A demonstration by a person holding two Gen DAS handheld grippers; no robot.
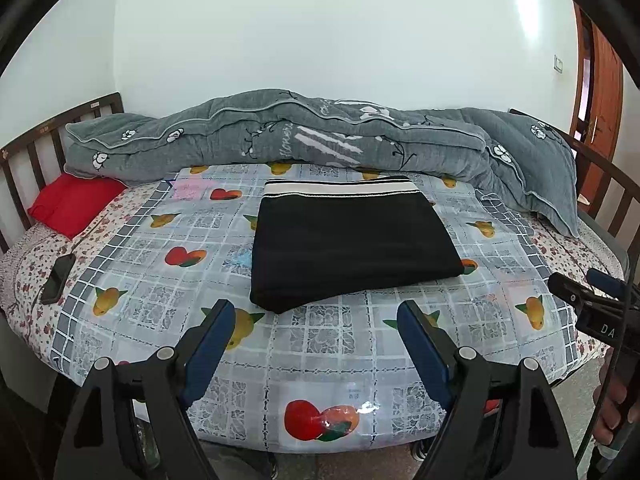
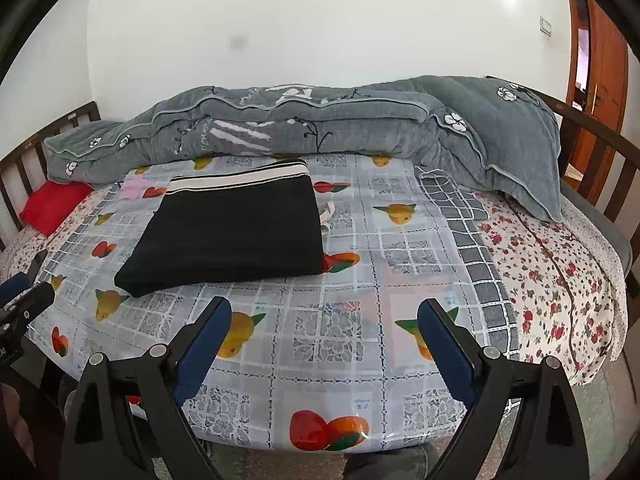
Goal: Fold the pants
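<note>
The black pants (image 1: 352, 240) lie folded into a flat rectangle on the fruit-patterned sheet (image 1: 304, 344), their white-and-black striped waistband at the far edge. In the right wrist view the pants (image 2: 232, 236) sit left of centre, and a white drawstring sticks out at their right side. My left gripper (image 1: 316, 308) hangs open just short of the near edge of the pants, nothing between its blue pads. My right gripper (image 2: 324, 306) is open too, over bare sheet to the right of the pants. Each gripper shows at the edge of the other's view: the right gripper (image 1: 576, 280) and the left gripper (image 2: 28, 286).
A rolled grey quilt (image 1: 320, 136) runs along the far side of the bed. A red pillow (image 1: 74, 204) and a dark phone (image 1: 58, 278) lie at the left. Wooden rails (image 1: 608, 184) bound both ends. A brown door (image 2: 600, 80) stands at the right.
</note>
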